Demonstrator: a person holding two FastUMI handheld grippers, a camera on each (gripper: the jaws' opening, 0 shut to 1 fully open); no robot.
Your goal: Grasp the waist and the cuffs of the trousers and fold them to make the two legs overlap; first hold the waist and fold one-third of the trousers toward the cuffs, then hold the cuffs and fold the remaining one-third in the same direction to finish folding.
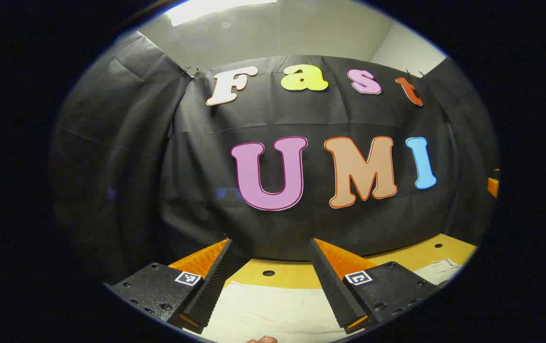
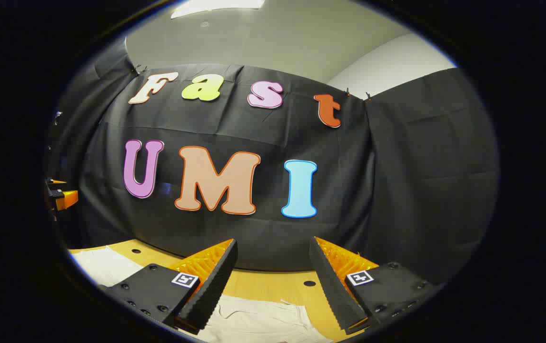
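Observation:
Cream-white trousers (image 1: 273, 312) lie flat on a yellow wooden table (image 1: 296, 275). In the left gripper view they spread below and between the fingers of my left gripper (image 1: 270, 245), which hovers open above them with nothing held. In the right gripper view the trousers (image 2: 258, 321) lie under my right gripper (image 2: 273, 245), also open and empty, with another part of the cloth (image 2: 106, 267) at the left. The left gripper (image 2: 61, 197) shows far off at that view's left edge. A bit of the right gripper (image 1: 492, 186) sits at the left gripper view's right edge.
The table has small round holes (image 1: 268, 273) near its far edge, which meets the black cloth wall (image 1: 301, 224) close behind. More cream cloth (image 1: 439, 270) lies toward the table's right. A fingertip (image 1: 262, 339) shows at the bottom of the left gripper view.

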